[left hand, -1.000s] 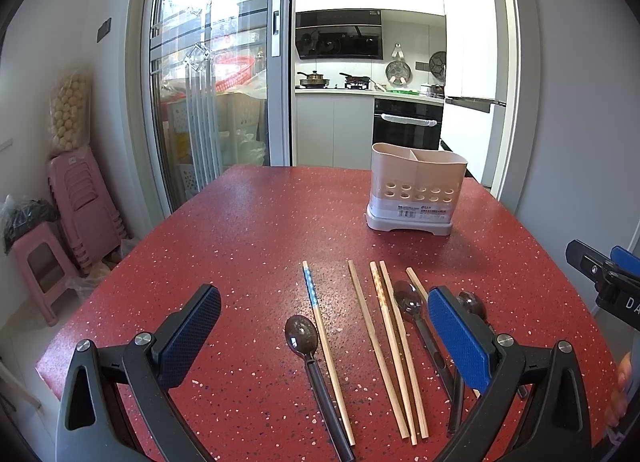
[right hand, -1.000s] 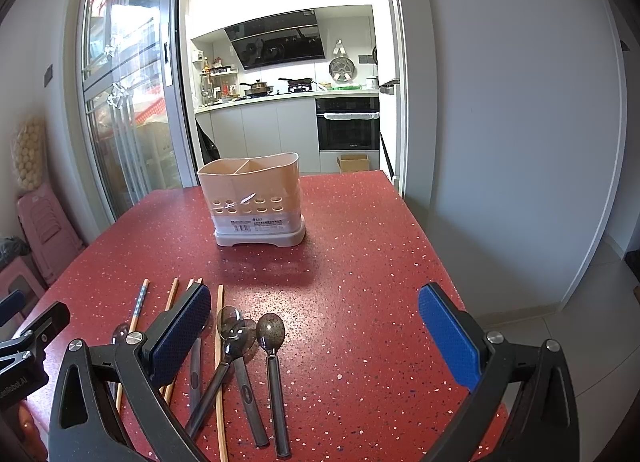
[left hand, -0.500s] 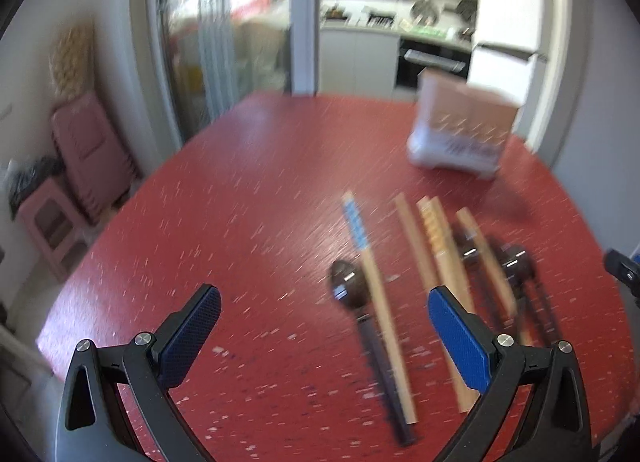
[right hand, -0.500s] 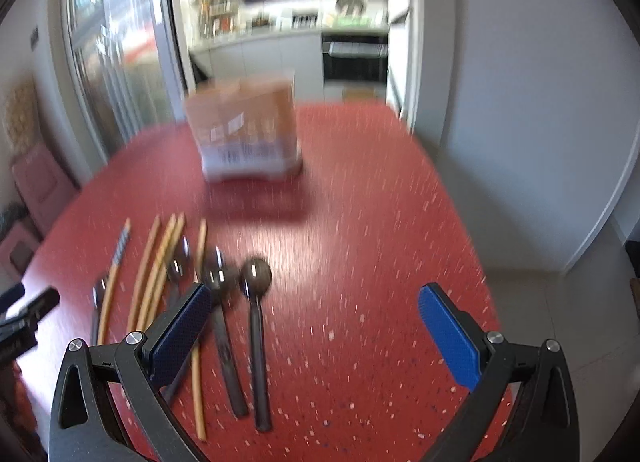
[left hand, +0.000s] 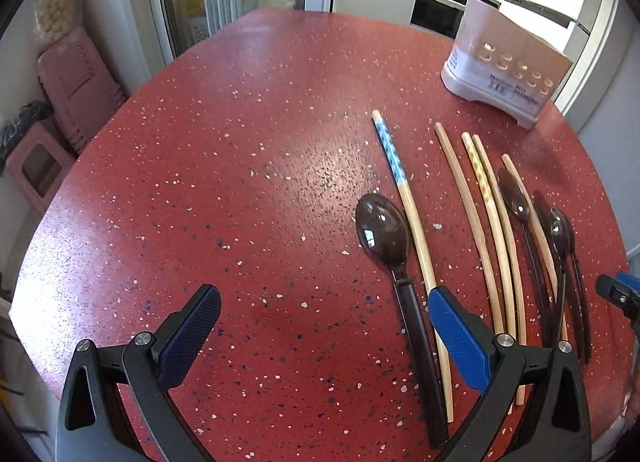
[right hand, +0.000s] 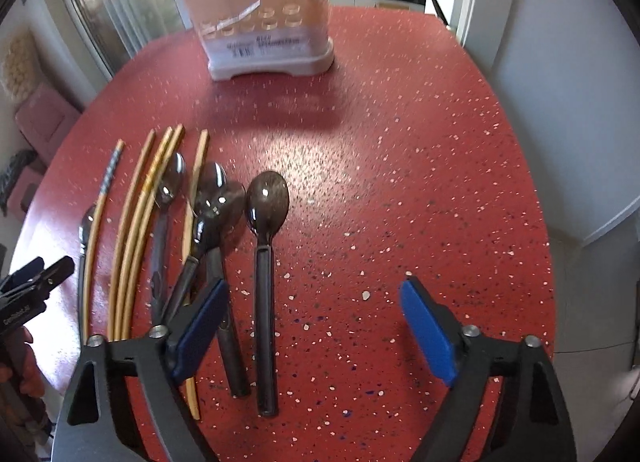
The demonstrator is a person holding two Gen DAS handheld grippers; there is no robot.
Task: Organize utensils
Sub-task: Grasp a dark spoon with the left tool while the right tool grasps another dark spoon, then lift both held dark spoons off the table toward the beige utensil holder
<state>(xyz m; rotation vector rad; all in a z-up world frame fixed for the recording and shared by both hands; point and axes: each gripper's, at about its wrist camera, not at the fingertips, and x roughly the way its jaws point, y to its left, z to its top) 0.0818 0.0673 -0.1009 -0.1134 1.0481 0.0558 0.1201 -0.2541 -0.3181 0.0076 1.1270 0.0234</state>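
Utensils in a loose row on the red worktop [left hand: 240,181], both tongs released and empty.
Right tongs [right hand: 312,326] hover nearest the rightmost spoon [right hand: 266,262], its long axis running near-to-far just inside the left pad; left tongs [left hand: 320,334] sit left of the blue-patterned chopstick [left hand: 404,197]; the holder [right hand: 264,21] stands far.

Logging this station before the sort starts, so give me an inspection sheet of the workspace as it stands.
Surface: red speckled table, glossy.
Job's things: five chopsticks and four dark spoons lie side by side; utensil holder stands upright at the far side, contents not visible.
Clutter: nothing seen.
Grippers: left tongs and right tongs both open, holding nothing, above the handle ends.
Cables: nothing seen.
Surroundings: pink stools by the glass door, kitchen beyond.
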